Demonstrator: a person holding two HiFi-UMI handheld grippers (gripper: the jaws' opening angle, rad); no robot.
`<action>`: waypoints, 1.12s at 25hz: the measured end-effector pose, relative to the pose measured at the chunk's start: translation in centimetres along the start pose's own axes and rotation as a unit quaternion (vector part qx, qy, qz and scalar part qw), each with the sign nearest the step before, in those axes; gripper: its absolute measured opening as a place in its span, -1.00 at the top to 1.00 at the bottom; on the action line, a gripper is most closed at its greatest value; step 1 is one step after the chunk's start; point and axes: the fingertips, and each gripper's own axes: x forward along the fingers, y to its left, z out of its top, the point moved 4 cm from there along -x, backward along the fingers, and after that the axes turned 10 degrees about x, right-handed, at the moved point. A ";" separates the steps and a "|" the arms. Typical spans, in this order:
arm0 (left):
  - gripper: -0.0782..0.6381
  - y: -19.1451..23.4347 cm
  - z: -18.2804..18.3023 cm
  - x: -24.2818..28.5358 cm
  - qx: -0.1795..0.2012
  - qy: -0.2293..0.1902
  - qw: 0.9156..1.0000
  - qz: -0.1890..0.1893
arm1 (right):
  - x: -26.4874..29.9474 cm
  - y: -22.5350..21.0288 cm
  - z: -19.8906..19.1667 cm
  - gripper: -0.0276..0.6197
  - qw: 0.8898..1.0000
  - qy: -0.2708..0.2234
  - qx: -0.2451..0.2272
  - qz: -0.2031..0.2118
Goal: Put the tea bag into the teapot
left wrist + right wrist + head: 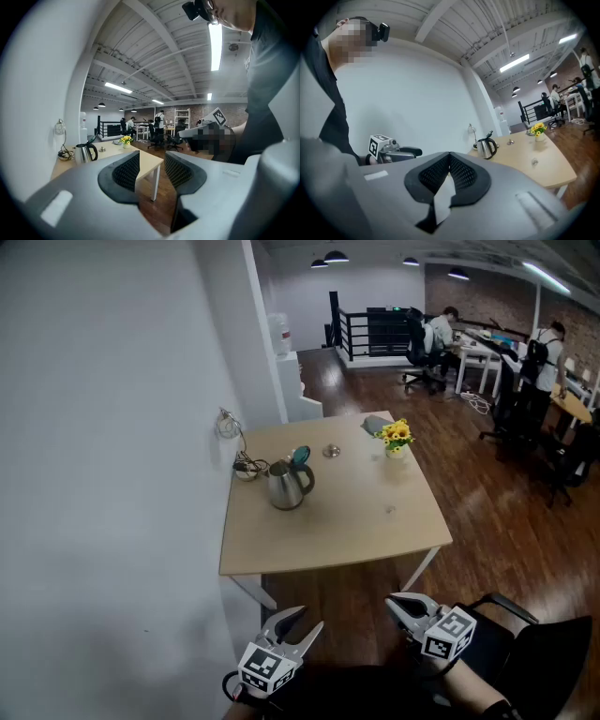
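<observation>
A steel teapot [288, 486] with a black handle and a raised teal lid stands on the left part of the wooden table [356, 540]. It also shows as the teapot [85, 153] and the teapot [486, 148] in the gripper views. A small pale item, possibly the tea bag [390, 511], lies right of the teapot on the table; the tea bag [534, 161] is too small to make out. My left gripper [309, 618] is open and empty, held below the table's near edge. My right gripper [401, 602] is beside it, its jaws closed with nothing between them.
A small vase of yellow flowers [396, 438] stands at the table's far right. A small round metal piece [331, 452] and a coil of cable [247, 467] lie near the teapot. The white wall [112, 474] runs along the left. A black chair [534, 652] is at my right, and people sit at desks far behind.
</observation>
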 end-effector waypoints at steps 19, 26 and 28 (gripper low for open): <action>0.30 8.6 -1.7 9.4 -0.021 0.021 0.999 -0.014 | 7.4 -10.1 3.0 0.89 1.000 0.018 0.025 -0.005; 0.26 15.0 -0.2 19.1 -0.026 0.027 0.999 -0.004 | 12.5 -18.8 8.7 0.89 0.999 0.024 0.024 0.019; 0.25 16.4 0.8 22.2 -0.019 0.027 0.999 -0.004 | 13.7 -21.4 10.1 0.89 0.999 0.029 0.023 0.026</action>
